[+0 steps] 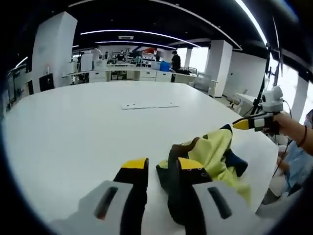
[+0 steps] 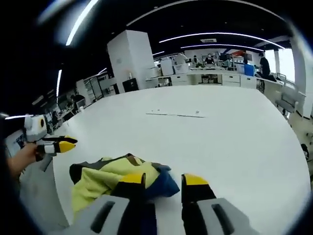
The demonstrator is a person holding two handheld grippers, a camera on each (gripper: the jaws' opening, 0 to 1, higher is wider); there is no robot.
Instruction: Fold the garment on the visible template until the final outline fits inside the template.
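A crumpled garment (image 1: 217,154) in yellow, dark brown and blue lies bunched on the white table (image 1: 73,127), near its edge. My left gripper (image 1: 161,164) is open just over the table; the garment's dark edge reaches in between the jaws by the right one. My right gripper (image 1: 243,124) comes in from the right, held by a hand, beyond the garment. In the right gripper view the garment (image 2: 105,178) lies left of centre, and my right gripper (image 2: 164,179) is open with a blue fold between its jaws. The left gripper (image 2: 66,143) hovers at the left.
A thin pale strip (image 1: 149,105) lies flat mid-table, also seen as the strip (image 2: 176,114) in the right gripper view. The table edge (image 1: 266,147) runs close behind the garment. A forearm (image 1: 293,128) reaches in at right. Desks, white columns and a standing person (image 1: 175,59) are far behind.
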